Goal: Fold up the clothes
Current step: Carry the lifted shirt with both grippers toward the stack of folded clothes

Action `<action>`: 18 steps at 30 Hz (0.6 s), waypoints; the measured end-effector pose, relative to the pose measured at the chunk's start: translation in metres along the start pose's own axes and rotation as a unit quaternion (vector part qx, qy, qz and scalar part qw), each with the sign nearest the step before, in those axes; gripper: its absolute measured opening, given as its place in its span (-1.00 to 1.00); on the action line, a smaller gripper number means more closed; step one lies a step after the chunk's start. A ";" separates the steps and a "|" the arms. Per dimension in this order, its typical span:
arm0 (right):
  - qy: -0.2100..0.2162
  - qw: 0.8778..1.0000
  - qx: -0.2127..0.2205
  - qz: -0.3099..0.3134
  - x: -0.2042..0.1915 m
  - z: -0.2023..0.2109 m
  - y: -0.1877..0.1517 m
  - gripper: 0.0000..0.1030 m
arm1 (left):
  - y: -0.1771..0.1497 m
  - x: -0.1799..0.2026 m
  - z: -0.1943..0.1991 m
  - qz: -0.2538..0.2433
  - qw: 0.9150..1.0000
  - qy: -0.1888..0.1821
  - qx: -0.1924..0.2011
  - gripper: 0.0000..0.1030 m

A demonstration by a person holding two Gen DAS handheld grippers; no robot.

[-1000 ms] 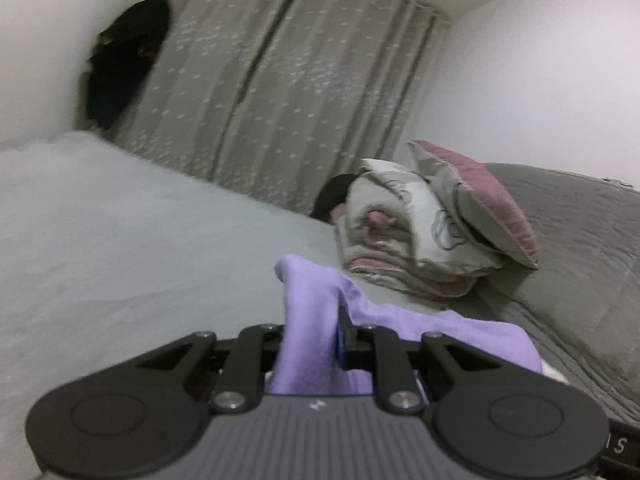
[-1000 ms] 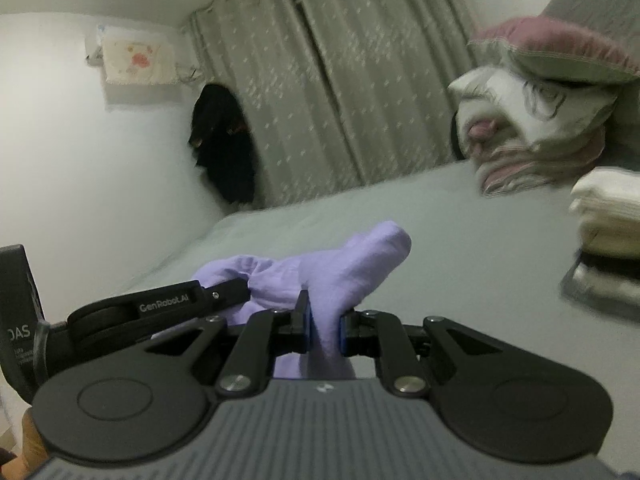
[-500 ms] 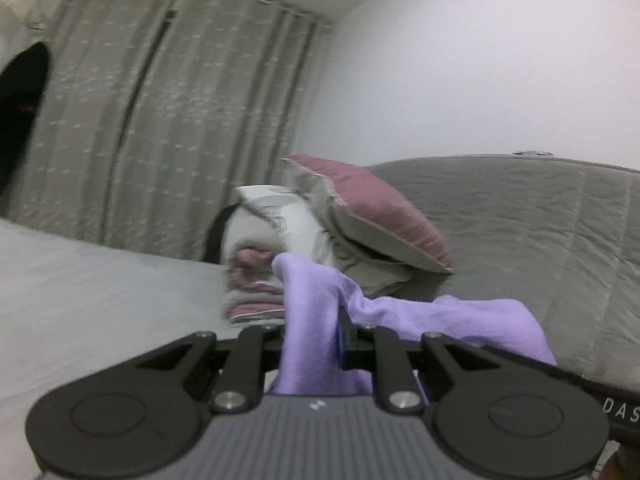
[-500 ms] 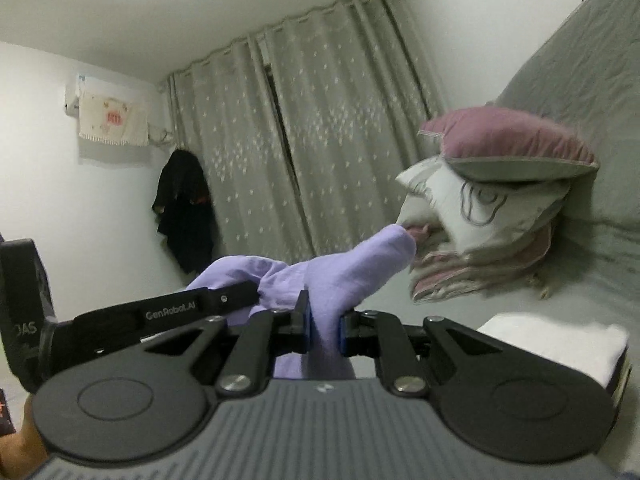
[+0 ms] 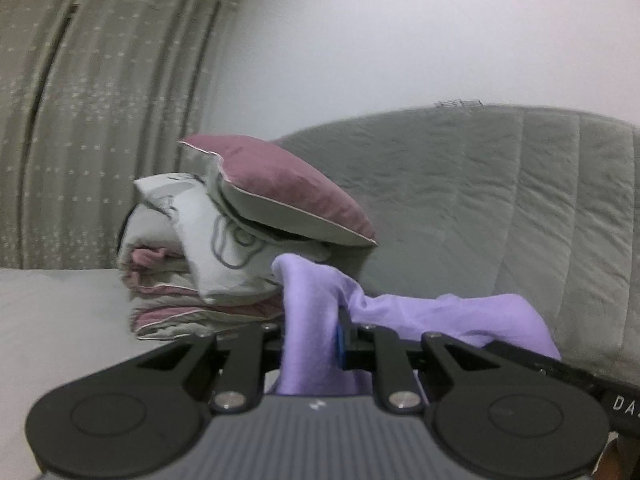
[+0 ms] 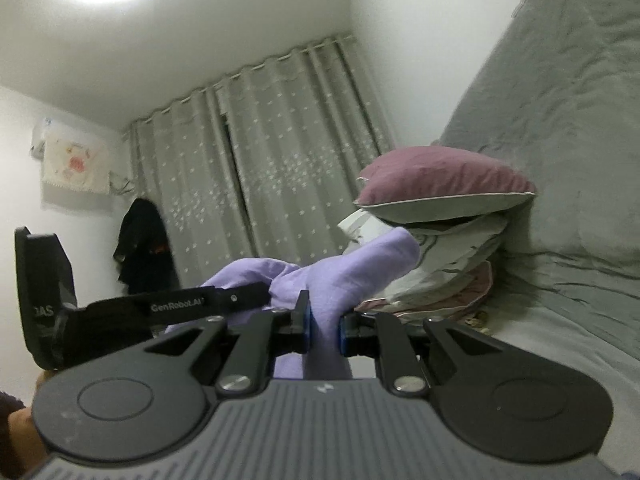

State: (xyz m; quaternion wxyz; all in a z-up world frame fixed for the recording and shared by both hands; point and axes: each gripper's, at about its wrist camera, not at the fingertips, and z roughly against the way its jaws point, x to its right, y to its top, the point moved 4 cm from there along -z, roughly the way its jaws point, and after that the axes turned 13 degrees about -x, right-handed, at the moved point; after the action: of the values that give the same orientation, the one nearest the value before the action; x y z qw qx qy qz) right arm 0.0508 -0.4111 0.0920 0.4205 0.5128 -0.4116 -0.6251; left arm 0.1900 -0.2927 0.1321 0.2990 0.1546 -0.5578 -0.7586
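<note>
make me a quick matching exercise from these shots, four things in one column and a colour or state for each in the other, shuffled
Things:
1. lavender garment
2. top pillow
3. curtains
4. dark jacket

Colour or state:
A. hanging against the wall beside the curtains
B. drawn shut, grey with small pale dots
C. mauve, lying on top of the bedding stack
D. clamped in both the left gripper and the right gripper

Pairs: 1-D, 2-C, 3-B, 4-A
</note>
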 end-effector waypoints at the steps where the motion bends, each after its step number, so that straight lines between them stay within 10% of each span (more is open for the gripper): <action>1: -0.004 1.000 0.002 -0.005 0.004 0.000 -0.002 -0.71 | -0.001 0.003 -0.006 -0.009 1.000 -0.002 -0.003 -0.69; 18: -0.087 0.995 -0.012 -0.045 0.079 -0.034 -0.036 -0.69 | -0.029 0.010 -0.119 -0.020 0.998 -0.002 -0.064 -0.61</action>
State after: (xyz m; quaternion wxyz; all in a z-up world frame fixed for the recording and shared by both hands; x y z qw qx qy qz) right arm 0.0712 -0.4779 0.0302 0.3609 0.4696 -0.4152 -0.6905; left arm 0.2418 -0.3831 0.0666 0.2919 0.1446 -0.5059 -0.7987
